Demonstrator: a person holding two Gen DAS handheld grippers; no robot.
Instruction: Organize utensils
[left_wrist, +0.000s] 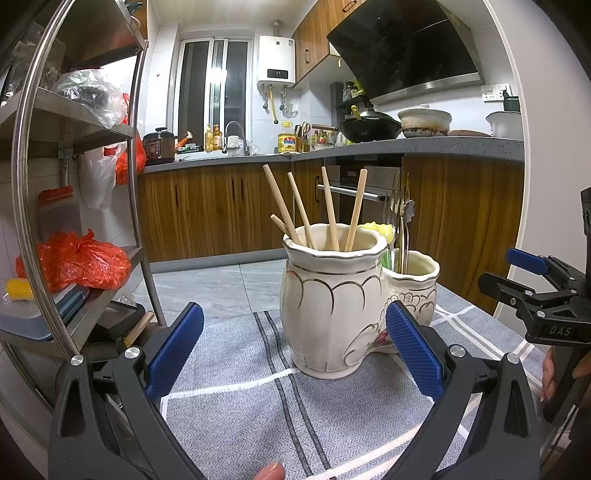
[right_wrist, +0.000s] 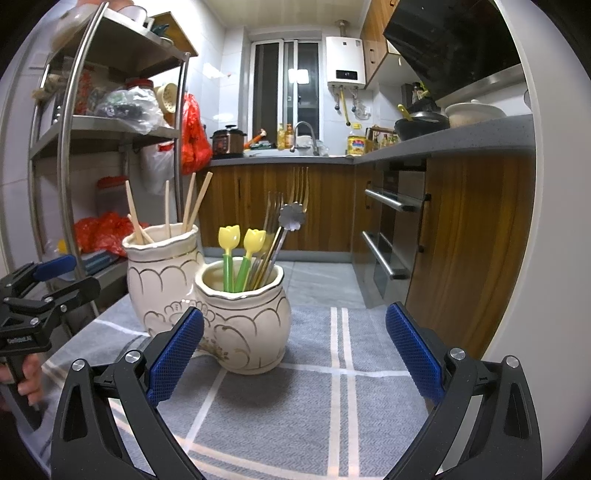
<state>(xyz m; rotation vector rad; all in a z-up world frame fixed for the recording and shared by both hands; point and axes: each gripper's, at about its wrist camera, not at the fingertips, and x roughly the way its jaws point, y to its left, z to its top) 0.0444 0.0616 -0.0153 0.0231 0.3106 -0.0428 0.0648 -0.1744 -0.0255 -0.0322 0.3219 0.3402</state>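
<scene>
I have both claws spread wide and empty over the grey striped cloth (right_wrist: 343, 398). My left gripper (left_wrist: 295, 354) faces the taller jar (left_wrist: 332, 306), which holds the wooden chopsticks (left_wrist: 328, 210); its right pad (left_wrist: 413, 350) overlaps the jar's base in this view, though I cannot tell whether it touches. My right gripper (right_wrist: 295, 354) hangs just short of the shorter jar (right_wrist: 243, 325), joined to the taller one, which holds yellow tulip-topped picks (right_wrist: 240, 243) and forks (right_wrist: 291, 199).
</scene>
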